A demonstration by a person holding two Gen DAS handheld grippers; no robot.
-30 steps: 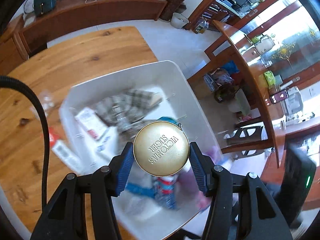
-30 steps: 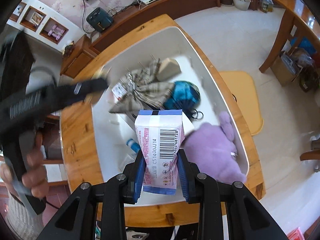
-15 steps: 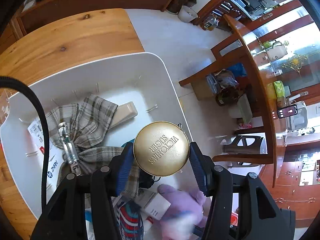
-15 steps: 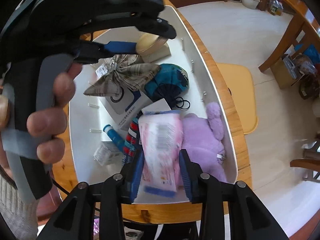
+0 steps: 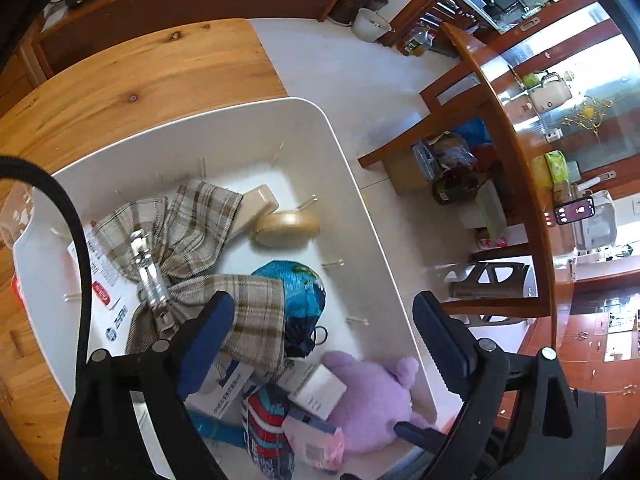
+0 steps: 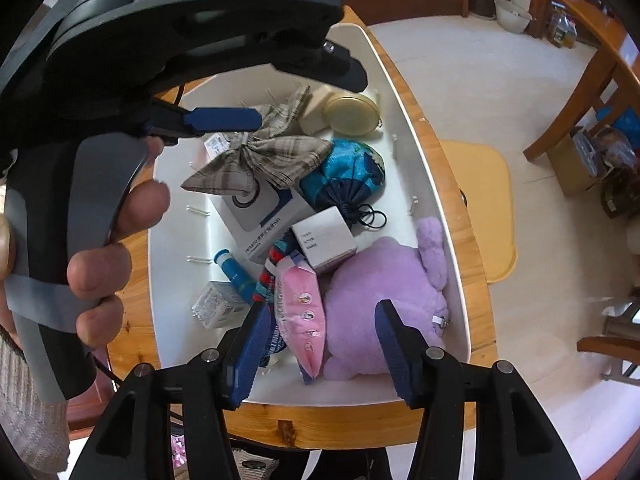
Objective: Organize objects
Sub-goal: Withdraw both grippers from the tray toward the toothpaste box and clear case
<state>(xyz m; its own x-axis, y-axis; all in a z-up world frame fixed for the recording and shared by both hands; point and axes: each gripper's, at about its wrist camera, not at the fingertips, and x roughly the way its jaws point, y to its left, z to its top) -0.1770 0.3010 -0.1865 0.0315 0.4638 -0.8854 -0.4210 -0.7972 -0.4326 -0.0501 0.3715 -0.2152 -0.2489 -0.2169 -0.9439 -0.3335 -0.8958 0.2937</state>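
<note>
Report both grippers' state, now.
Left gripper: open, holding nothing.
Right gripper: open, holding nothing.

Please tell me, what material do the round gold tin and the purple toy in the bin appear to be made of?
The tin looks like metal with a matte gold finish: its flat lid shows a soft, even sheen, though coated plastic is possible. The purple toy appears to be plush fabric: its surface is fuzzy and its outline soft and rounded. Both lie inside the white bin.
</note>
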